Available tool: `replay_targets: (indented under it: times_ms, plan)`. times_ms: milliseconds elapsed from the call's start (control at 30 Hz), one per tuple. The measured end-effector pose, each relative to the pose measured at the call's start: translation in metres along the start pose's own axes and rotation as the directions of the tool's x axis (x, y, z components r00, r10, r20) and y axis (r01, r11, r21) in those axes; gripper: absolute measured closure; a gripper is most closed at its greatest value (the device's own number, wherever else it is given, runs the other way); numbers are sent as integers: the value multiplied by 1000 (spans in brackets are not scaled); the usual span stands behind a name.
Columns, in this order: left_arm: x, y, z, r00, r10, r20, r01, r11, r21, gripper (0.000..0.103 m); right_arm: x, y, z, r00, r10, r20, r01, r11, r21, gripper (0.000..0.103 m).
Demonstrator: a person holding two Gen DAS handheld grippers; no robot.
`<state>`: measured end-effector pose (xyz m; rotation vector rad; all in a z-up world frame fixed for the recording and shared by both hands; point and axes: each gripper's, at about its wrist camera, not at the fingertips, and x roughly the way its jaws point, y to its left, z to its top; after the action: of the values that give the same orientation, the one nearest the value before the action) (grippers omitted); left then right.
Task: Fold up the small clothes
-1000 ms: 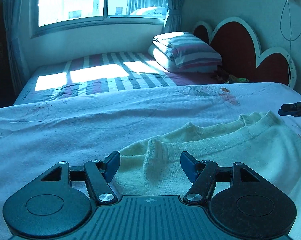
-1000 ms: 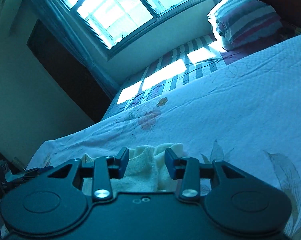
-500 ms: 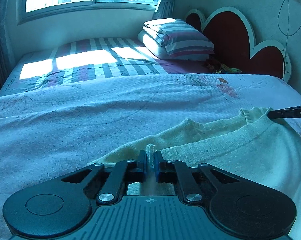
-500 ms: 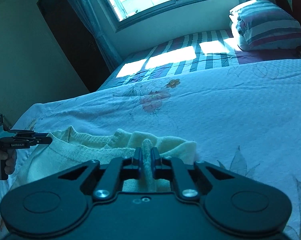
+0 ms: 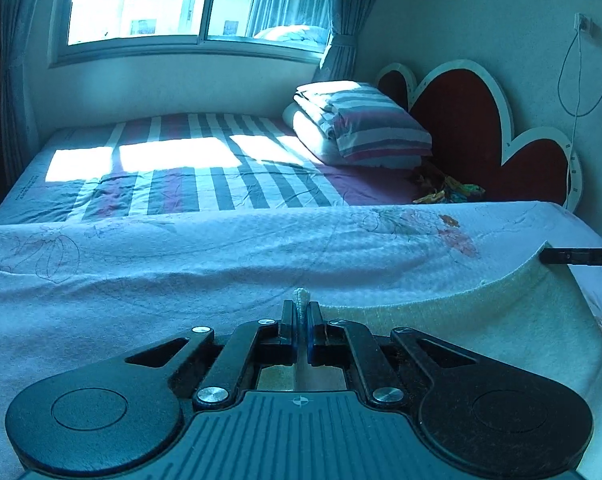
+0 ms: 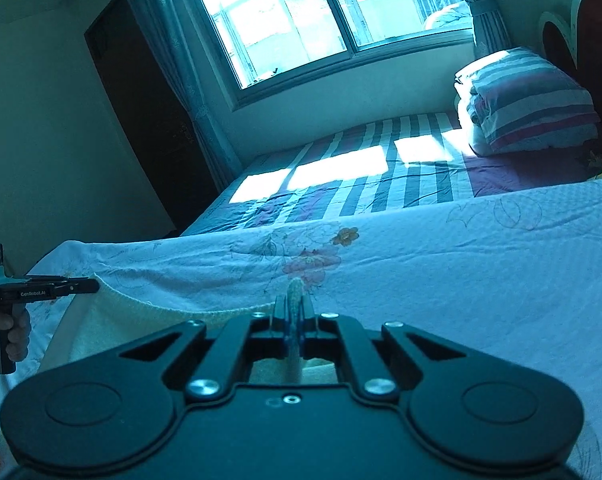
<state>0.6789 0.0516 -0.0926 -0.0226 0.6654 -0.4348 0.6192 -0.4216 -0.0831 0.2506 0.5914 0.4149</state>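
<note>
Pale knit top (image 5: 481,320) taut btwn both claws.

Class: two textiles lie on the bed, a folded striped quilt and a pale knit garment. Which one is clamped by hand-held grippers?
The pale knit garment: both hand-held grippers pinch its edge, stretched between them. The folded striped quilt lies untouched near the headboard.

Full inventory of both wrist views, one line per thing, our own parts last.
sweater: 1, pale yellow knit, on the bedspread, top edge stretched between both grippers
bedspread: 1, white with flower print, under the sweater
striped sheet: 1, grey, white and purple, far half of the bed
folded bedding: 1 stack, striped, by the headboard
headboard: 1, red with white rim, against the wall
window: 1, bright, with curtains
cable: 1, white, on the wall
left gripper: 1, black, shut on sweater
right gripper: 1, black, shut on sweater
hand: 1, on the left gripper's handle
</note>
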Motion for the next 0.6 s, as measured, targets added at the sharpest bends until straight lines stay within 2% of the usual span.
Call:
replay_targets:
  times_ms: [100,200,233,267,300,333,400,467,500,600]
  plan:
    - [23,1,-10,997,42,-64,-43,999,-9,99,19,-10,-6,999,-27,-46,28,999,24,98]
    - [27,-1,-19,997,56,-56,-57,998,-33,99,35,-16,-16,993,-61,-99,65,997,33,97]
    - [26,-1,-20,997,64,-50,-66,997,-40,95,37,-16,-20,993,-67,-99,70,997,31,97]
    - [23,-2,-21,995,93,-46,-95,995,-43,77,35,-15,-21,993,-77,-88,80,996,26,96]
    - [15,-5,-21,986,164,-30,-165,985,-42,64,34,-15,-22,993,-88,-82,90,996,24,86]
    - [5,-8,-23,979,202,-3,-202,979,-34,52,28,-12,-21,991,-117,-69,119,993,23,83]
    - [-25,-22,-27,974,222,55,-222,975,-7,52,12,-2,-19,987,-153,-37,153,988,-3,82]
    - [-48,-48,-35,979,188,79,-189,982,4,52,-12,19,-20,989,-142,-31,141,989,-38,84]
    - [-54,-65,-39,985,154,77,-157,987,38,52,-20,33,-24,992,-124,-32,123,991,-53,84]
    - [-42,-114,-45,989,139,55,-145,979,145,52,-19,89,-47,996,-36,-86,25,991,-128,84]
